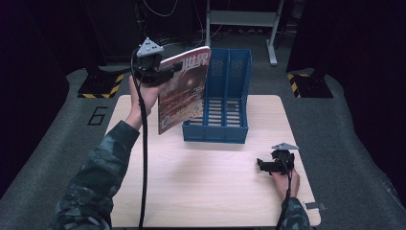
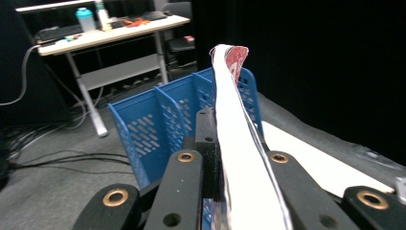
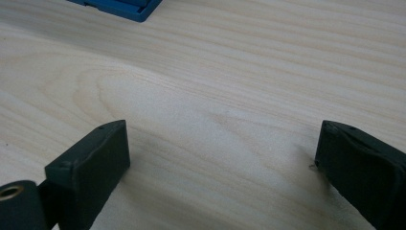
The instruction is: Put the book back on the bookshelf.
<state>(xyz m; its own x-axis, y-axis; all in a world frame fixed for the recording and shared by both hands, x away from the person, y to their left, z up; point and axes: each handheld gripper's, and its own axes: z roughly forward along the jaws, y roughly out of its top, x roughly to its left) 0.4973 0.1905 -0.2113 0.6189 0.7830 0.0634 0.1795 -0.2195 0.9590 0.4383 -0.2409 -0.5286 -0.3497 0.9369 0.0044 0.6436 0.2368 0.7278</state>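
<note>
The magazine is thin and flat, with a shiny cover in red and brown and big letters along the top. It hangs upright in the air, up off the table. In the left gripper view its white page edges make a long pale strip that bends a little as it runs away from the jaws.

The left gripper has its two black jaws squeezed tight on the magazine near the top edge. The jaws are hard black bars with small round brass rings in them. A grey three-cornered plate sits on top of this gripper, and a black cable hangs down from it.

Just past the magazine, on the far side from the left gripper, stands the blue file holder. It is made of blue plastic, shaped like a box with tall walls. The walls have rows of little slots cut in them, and a wall down the middle splits it into two parts.

The table under it all is pale wood with wavy lines in it.

The right gripper rests low on the table, well apart from the holder. Its blocky dark jaws stand wide open with nothing but bare wood between them.
</note>
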